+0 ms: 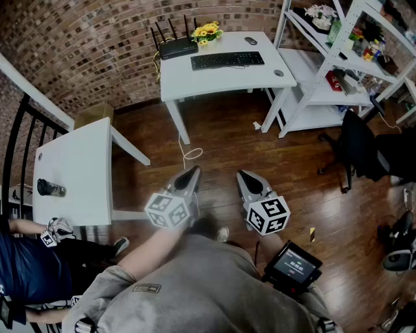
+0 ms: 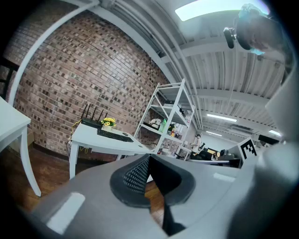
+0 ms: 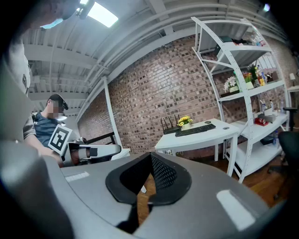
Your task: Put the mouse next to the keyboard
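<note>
Left claw (image 1: 193, 172) and right claw (image 1: 244, 175), ridged black pads (image 2: 135, 175) clenched, empty, above glossy wood floor (image 1: 221, 140)

No legible text; handheld screen (image 1: 297, 264) maybe shows lines (too small).

A: Walls, floor?
B: Brick wall (image 1: 97, 39) is running behind; dark plank floor (image 1: 227, 143) is gleaming.
A: Furniture?
B: White desk (image 1: 214, 77) is standing against it, white shelving (image 1: 323, 96) flanking its right edge; ceiling panel (image 2: 210, 9) is glowing.

Open wood floor (image 1: 221, 143) ahead, white side table (image 1: 78, 162) left, shelving (image 1: 318, 97) right
</note>
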Motion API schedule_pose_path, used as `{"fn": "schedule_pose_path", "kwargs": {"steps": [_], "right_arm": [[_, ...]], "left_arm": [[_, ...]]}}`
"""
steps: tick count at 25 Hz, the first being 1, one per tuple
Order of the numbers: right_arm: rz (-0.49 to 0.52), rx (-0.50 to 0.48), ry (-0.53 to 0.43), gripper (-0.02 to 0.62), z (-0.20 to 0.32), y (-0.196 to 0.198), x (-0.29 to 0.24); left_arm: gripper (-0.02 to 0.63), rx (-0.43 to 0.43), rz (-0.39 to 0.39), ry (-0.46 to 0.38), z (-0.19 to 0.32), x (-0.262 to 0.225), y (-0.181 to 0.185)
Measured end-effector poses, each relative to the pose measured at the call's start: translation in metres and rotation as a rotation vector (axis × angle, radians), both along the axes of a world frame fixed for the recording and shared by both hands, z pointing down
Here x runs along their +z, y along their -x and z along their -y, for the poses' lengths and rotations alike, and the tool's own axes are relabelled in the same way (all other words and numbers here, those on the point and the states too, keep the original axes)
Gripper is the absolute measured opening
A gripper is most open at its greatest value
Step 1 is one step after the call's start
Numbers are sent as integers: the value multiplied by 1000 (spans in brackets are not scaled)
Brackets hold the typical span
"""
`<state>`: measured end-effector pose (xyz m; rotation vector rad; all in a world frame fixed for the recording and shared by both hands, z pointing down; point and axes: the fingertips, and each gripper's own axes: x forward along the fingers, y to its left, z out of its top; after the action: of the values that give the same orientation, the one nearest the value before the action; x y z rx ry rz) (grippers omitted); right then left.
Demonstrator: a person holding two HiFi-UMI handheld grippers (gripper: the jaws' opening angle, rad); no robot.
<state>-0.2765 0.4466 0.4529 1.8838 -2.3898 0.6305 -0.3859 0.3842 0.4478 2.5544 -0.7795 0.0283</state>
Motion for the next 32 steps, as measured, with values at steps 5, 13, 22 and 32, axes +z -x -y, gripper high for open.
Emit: {"fn": "schedule_pose_path", "kwargs": {"steps": [5, 13, 22, 32], "right_arm": [[16, 15, 17, 12, 40, -34, 7], [-42, 26, 43, 12, 133, -83, 5], [-66, 76, 43, 12, 221, -130, -3], [-49, 35, 51, 12, 297, -202, 7]], "left_arm": [[-3, 11, 9, 12, 42, 5, -32], [-3, 31, -24, 20, 145, 9, -83], [-3, 74, -53, 8, 234, 0, -129], [-3, 11, -14, 35, 303, 13, -189]]}}
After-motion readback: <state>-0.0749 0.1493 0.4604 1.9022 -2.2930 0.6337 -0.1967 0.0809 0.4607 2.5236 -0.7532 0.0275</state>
